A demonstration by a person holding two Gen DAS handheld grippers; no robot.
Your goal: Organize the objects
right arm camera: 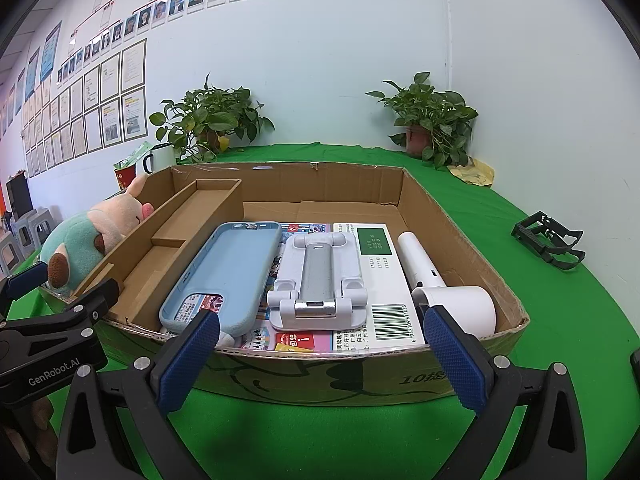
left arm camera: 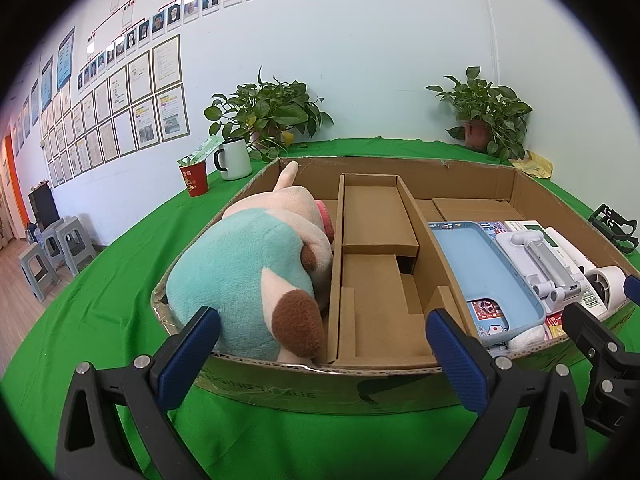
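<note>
Cardboard box [right arm camera: 460, 216]: one wide, shallow open tray on the green worktop [right arm camera: 500, 208], filling the centre of both frames; brown inside, green print on its near wall.
Insert [left arm camera: 376, 236]: one brown cardboard divider with stepped pockets, lying in the middle of the box, between the toy and the flat items.
Plush toy [left arm camera: 248, 268]: one, teal body, cream head, brown patches, a pink snout; it fills the left compartment, at left centre of the left wrist view.
Phone case [right arm camera: 230, 272]: one, pale blue, lying open side up in the right compartment on printed leaflets.
Phone stand [right arm camera: 318, 280]: one, white with a grey centre bar, folded flat just beside the case.
White box [right arm camera: 380, 276]: one, flat, with a green panel and a barcode, under the stand's right edge.
Handheld fan [right arm camera: 448, 292]: one, white, lying along the right wall of the box.
Potted plants: two, at the back of the worktop by the wall.
Mug [left arm camera: 236, 158]: one, white, beside one red cup [left arm camera: 195, 178], upper left of the box.
Black frame [right arm camera: 548, 244]: one, on the worktop at right, well apart from the box.
Left tool [left arm camera: 322, 354]: blue pads spread wide, nothing between them, at the near wall of the box.
Right tool [right arm camera: 322, 354]: spread wide too, holding nothing, low centre of its frame.
</note>
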